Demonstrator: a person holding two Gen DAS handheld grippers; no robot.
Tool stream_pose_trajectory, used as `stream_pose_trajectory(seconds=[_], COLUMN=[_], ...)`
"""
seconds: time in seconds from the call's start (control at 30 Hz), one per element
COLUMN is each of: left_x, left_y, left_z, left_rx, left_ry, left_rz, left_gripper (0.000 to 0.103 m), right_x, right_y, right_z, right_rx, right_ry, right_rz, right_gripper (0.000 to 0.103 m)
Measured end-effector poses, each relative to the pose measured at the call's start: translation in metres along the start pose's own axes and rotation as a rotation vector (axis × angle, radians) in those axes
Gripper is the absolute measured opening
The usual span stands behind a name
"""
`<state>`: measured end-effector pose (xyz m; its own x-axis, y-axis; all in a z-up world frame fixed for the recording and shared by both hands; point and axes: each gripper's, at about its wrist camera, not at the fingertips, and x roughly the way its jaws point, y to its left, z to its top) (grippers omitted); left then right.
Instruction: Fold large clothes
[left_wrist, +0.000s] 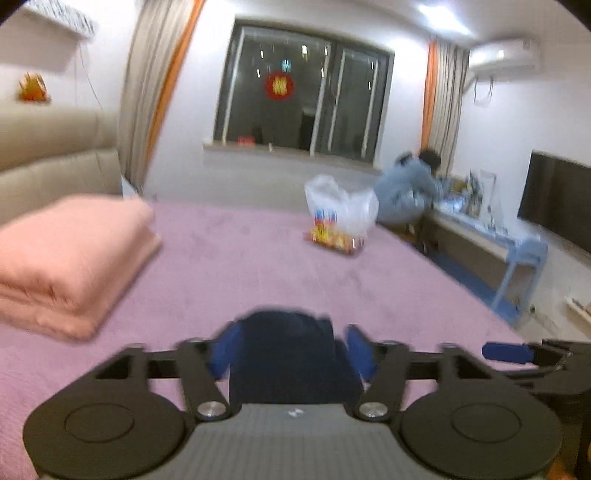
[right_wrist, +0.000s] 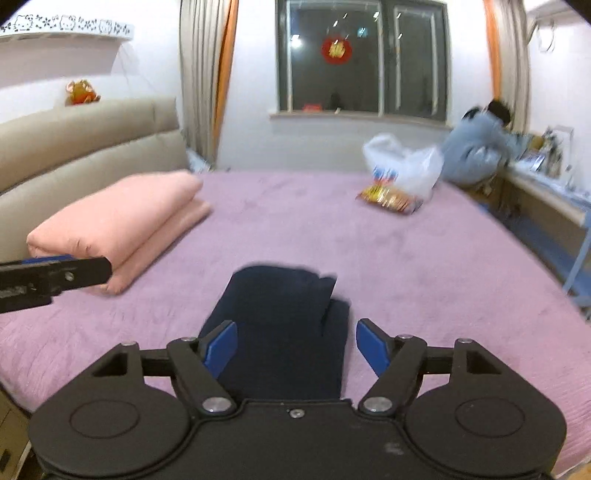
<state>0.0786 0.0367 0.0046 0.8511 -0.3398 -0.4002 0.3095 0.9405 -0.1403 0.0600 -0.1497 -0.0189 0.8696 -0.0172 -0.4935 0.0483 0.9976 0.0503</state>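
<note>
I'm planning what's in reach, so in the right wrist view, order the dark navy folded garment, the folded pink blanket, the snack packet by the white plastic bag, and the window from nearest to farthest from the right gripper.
1. Dark navy folded garment: between the right gripper fingers.
2. Folded pink blanket: left, by the headboard.
3. Snack packet: far right of the bed, beside the white plastic bag.
4. Window: back wall.

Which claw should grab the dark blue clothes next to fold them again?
Probably the right claw. It is open, with the folded navy garment lying straight ahead between its fingers. The left claw is open too and equally close, but its view is blurrier, so it's a close call.
</note>
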Motion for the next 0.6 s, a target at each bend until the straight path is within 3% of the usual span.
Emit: stream_pose_trajectory(seconds=[0.03,0.1,0.2,0.43,0.6], left_x=[-0.010,-0.022,-0.022,0.007,0.021], left_y=[-0.002,-0.006,-0.009,0.006,0.014], left_z=[0.005,0.011,0.014,-0.009,-0.022], left_rx=[-0.002,0.002,0.021,-0.011,0.002], left_ry=[-0.027,-0.044,-0.003,0.163,0.216], left_rz=[0.011,0.028,0.054,0.107,0.135], left_gripper=[0.090,0.095,0.096,0.095,0.095], right_x=[-0.003,-0.008,-0.001,0.036,0.049], right_y=[0.002,0.007,0.014,0.017,0.015], right_z=[0.004,0.009,0.003,-0.017,-0.029], right_rx=[0.002,0.012,0.006,0.009,0.042], right_ry=[-0.009,-0.014,0.011,0.228,0.280], right_rz=[-0.008,-0.001,0.000,-0.049,-0.060], right_gripper=[0.088,0.103,0.103,0.103,0.102])
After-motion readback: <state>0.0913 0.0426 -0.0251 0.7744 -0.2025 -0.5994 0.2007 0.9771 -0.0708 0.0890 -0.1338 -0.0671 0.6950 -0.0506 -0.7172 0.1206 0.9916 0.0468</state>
